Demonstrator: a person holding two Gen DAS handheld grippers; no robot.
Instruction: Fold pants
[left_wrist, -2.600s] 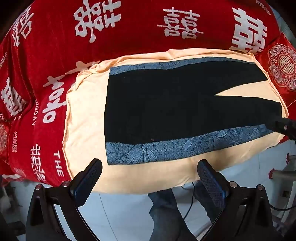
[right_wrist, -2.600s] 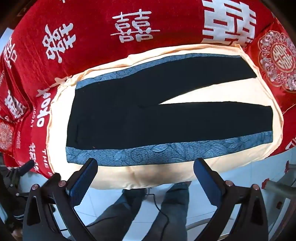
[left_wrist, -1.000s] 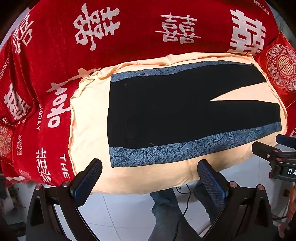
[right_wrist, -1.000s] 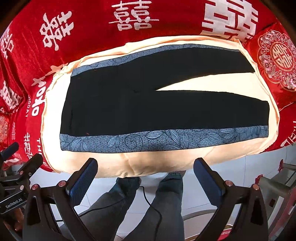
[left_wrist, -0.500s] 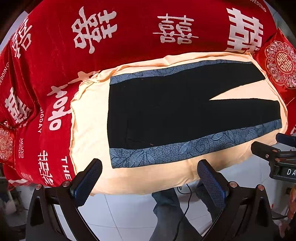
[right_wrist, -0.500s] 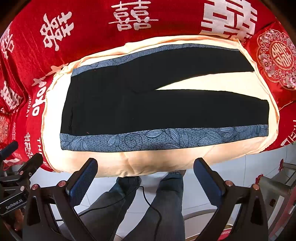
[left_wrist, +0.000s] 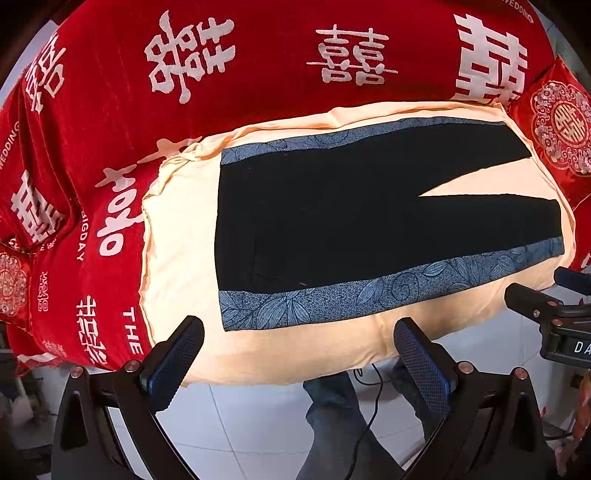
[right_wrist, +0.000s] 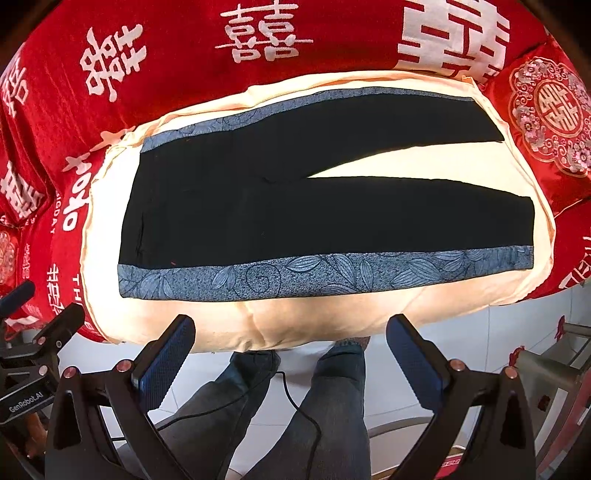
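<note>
Left gripper (left_wrist: 298, 360): black angular frame, two fingers faced with blue cross-hatched pads (left_wrist: 421, 360), silver screws (left_wrist: 131, 366) at the joints. Right gripper (right_wrist: 291, 356): same build; its body, seen at 3 o'clock in the left view, carries white lettering. Operator wears blue jeans (right_wrist: 325, 413); a thin black cable (right_wrist: 295, 404) runs across them.

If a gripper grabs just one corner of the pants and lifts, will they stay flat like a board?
Probably not. The pants lie thin and flat, hugging the curve of the cushion, so they look soft and would likely droop and bunch. They also look light. Both the left gripper and right gripper are open, touching nothing.
</note>
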